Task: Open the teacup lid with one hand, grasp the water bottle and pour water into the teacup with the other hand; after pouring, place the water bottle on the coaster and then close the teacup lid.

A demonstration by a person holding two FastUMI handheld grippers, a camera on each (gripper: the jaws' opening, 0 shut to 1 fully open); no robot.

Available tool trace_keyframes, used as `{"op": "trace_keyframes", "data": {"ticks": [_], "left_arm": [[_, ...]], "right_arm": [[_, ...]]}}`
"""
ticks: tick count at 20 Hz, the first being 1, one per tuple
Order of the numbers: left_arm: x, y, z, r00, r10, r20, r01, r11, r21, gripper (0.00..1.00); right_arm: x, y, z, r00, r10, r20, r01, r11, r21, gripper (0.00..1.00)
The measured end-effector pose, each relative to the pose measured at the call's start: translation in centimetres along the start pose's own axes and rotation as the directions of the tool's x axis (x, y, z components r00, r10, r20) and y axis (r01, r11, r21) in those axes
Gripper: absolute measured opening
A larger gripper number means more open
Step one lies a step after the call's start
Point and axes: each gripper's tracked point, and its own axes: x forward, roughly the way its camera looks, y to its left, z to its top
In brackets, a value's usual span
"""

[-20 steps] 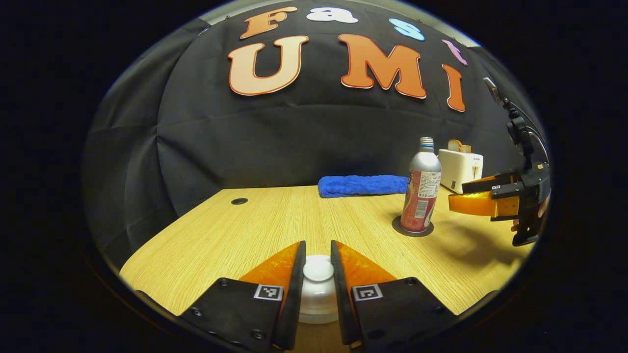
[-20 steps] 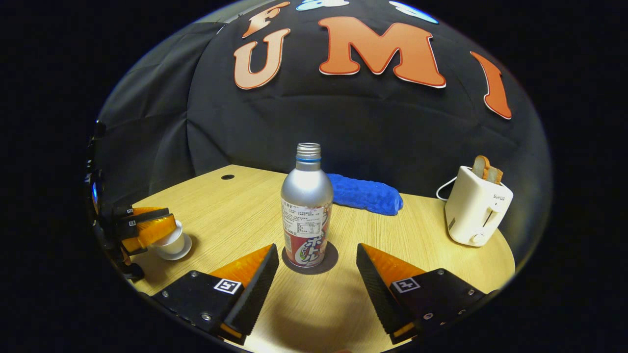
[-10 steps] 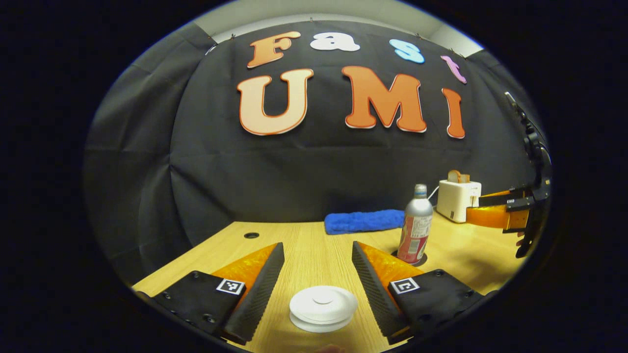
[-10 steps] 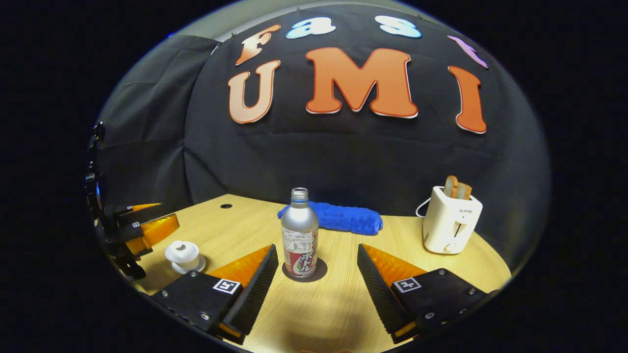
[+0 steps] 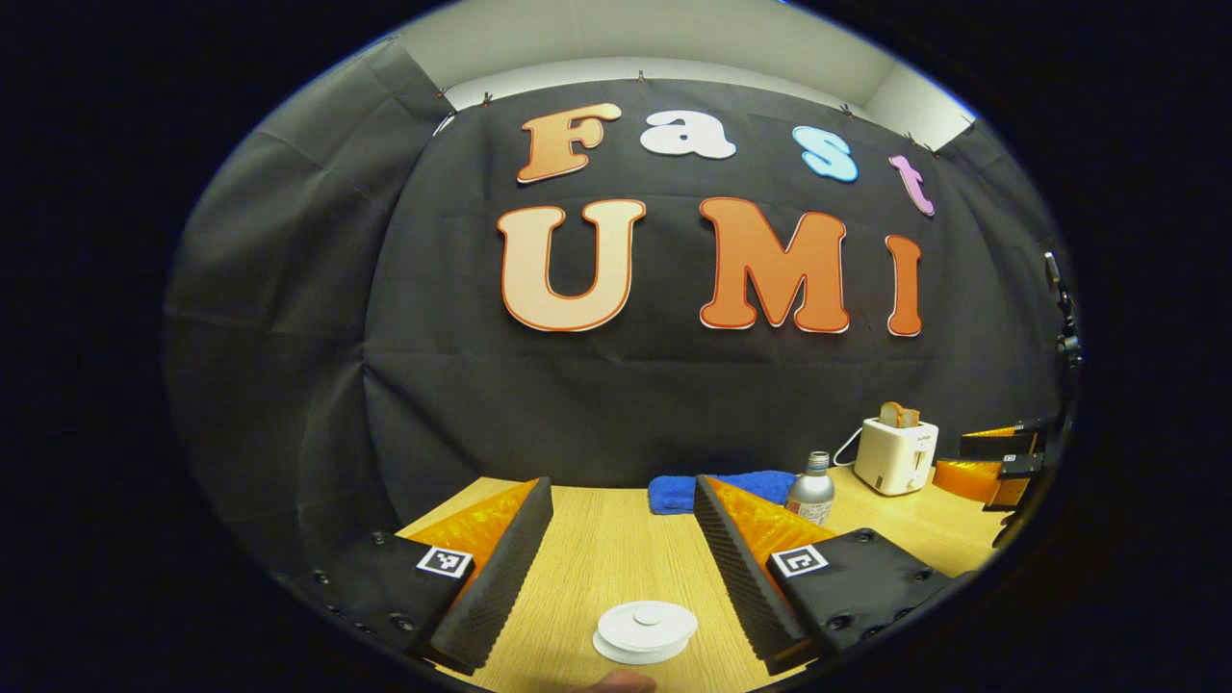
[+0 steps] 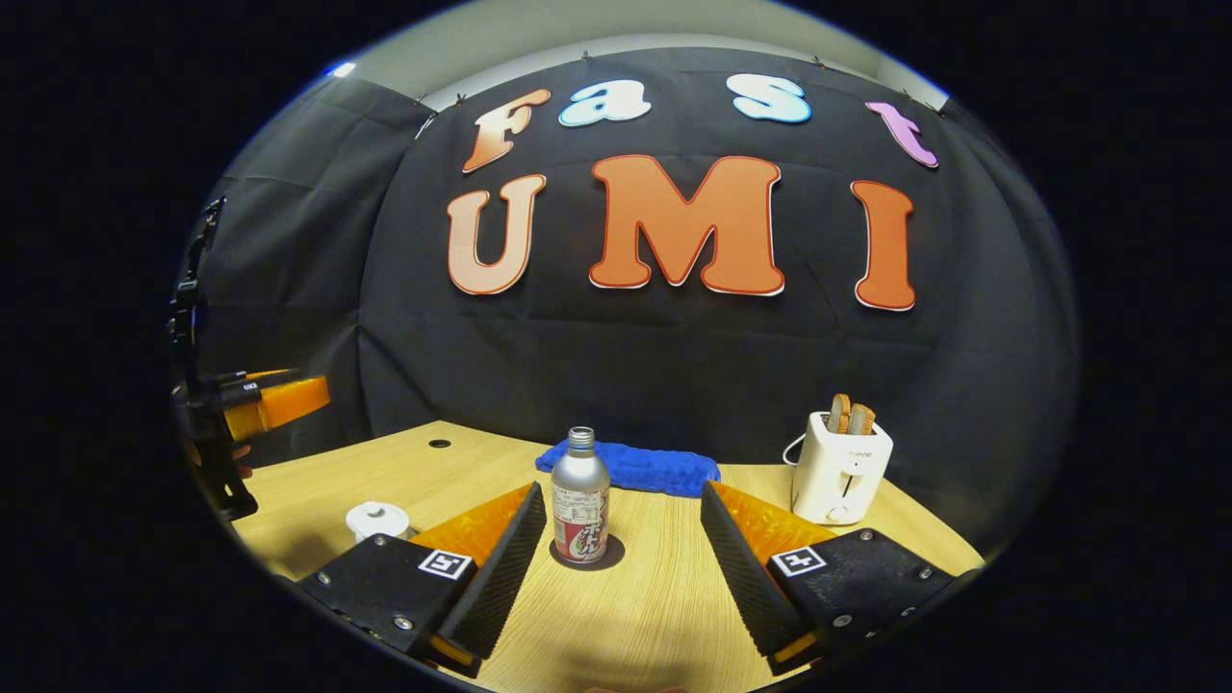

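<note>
step: looks like the end state, lid on the teacup, bottle on the coaster; judging by layout all task steps read as done
left gripper (image 5: 621, 539): released, jaws spread wide, nothing between them, held above the table and well back from the cup
right gripper (image 6: 624, 544): released, jaws spread wide, empty, bottle framed in the gap but well ahead, no contact
teacup (image 5: 644, 630): white, low in the left gripper view, below the open fingers; also seen at the left in the right gripper view
teacup lid (image 5: 647, 622): sits flat on the cup, knob up, looks seated; can't tell if fully centred
water bottle (image 6: 580, 510): silver, cap off, upright, well apart from the teacup
coaster (image 6: 587, 553): dark round disc under the bottle base, bottle looks centred on it
table (image 6: 664, 597): light wood, holds everything
blue towel (image 6: 630, 467): at the back, behind the bottle, untouched
toaster (image 6: 840, 466): white, bread slices in the slots, right rear, not part of the task
water in cup: hidden by the lid, can't tell
next move: probably none for the task; if anything, pull both grippers clear without bumping the lid or bottle
risk: low; an open finger could clip the cup if the left one drops
</note>
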Motion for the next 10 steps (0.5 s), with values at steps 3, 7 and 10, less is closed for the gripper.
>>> {"op": "trace_keyframes", "data": {"ticks": [3,7,10], "left_arm": [[-0.3,-1.1,0.1,1.0,-0.015,-0.007,0.015,1.0,0.001,1.0],[-0.1,-2.5,-0.3,0.999,-0.03,-0.014,0.029,0.999,-0.012,1.0],[-0.1,-3.7,-0.9,0.999,-0.041,-0.021,0.04,0.999,-0.004,0.98]], "right_arm": [[-0.4,0.0,0.3,1.0,-0.011,0.018,0.011,1.0,-0.016,0.97],[-0.8,0.4,0.5,0.999,-0.005,0.036,0.006,1.0,-0.029,0.97],[-0.8,0.2,0.4,0.999,-0.007,0.042,0.008,1.0,-0.026,0.97]]}}
